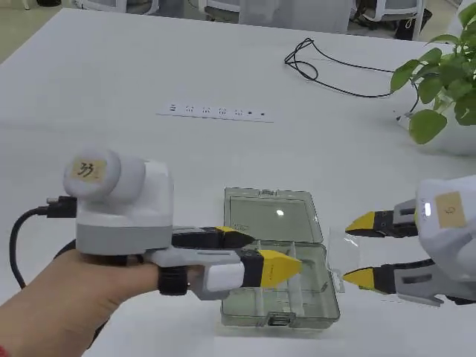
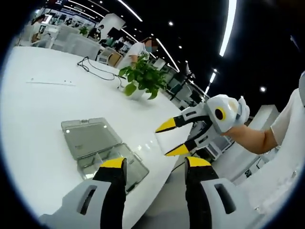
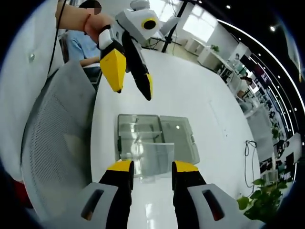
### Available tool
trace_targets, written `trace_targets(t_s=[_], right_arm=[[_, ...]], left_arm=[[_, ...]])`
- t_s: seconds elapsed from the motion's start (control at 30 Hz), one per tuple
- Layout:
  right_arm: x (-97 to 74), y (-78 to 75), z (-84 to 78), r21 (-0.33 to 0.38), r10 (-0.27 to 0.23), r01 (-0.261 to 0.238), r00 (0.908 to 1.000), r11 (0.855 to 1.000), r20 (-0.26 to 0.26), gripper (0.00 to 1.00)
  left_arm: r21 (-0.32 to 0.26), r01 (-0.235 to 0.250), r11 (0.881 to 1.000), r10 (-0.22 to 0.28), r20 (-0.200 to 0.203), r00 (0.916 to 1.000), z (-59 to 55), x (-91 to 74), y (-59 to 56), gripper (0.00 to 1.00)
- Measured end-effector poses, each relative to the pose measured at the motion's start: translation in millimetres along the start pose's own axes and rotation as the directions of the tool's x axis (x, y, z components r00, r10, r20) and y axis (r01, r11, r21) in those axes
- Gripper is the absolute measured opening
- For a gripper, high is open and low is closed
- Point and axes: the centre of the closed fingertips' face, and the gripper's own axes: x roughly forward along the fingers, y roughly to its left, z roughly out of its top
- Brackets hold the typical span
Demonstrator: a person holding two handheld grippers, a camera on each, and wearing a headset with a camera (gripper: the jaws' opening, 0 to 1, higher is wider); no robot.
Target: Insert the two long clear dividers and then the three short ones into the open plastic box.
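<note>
**Views compared.** The right gripper view shows what the head view barely resolves: a clear divider (image 3: 153, 160) spans the gap between the jaws of the right gripper (image 3: 152, 166). The jaws stand moderately apart and appear closed against its two ends. In the head view the same piece is only a faint glint between the yellow tips. The left gripper view looks along the jaws of the left gripper (image 2: 155, 163), which are parted with nothing between them. The head view shows a hand (image 1: 67, 297) carrying this gripper.

**Surroundings.** On the white table (image 1: 111, 89) in the head view:
- A power strip (image 1: 216, 111) lies at 12 o'clock from the box, well apart.
- A black cable (image 1: 327, 67) lies at 1 o'clock.
- A potted plant (image 1: 446, 82) stands at 2 o'clock.

A grey mesh chair (image 3: 52, 138) appears at 9 o'clock in the right gripper view. In the head view the left gripper crosses the box's left side and hides part of the base.

**Container.** The open plastic box (image 1: 249, 309) sits at 6 o'clock in the head view, between the two grippers. Its lid (image 1: 271, 212) lies flat toward 12 o'clock. Clear partitions already stand in the base, but their number cannot be told. The held divider hangs above the table just beside the box's 3 o'clock edge, not inside it.
</note>
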Motion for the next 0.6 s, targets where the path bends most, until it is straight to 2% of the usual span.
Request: trace_targets(t_s=[0.23,0.47,0.6], right_arm=[[-5.9,6.2,20.6,-0.047,-0.006,0.006,1.0000,0.999,0.003,0.33],[-10.9,11.1,40.3,-0.077,-0.004,0.006,0.9998,0.997,0.022,0.33],[-11.7,13.4,47.2,-0.089,-0.003,0.006,0.9997,0.996,0.026,0.33]], left_arm=[[-0.093,0.033,0.995,-0.032,0.007,0.9995,-2.1,8.1,-7.4,0.34],[-0.140,0.060,0.988,-0.060,0.007,0.9982,-6.2,13.4,-16.5,0.20],[-0.158,0.083,0.984,-0.083,0.004,0.9965,-8.4,18.1,-23.7,0.15]])
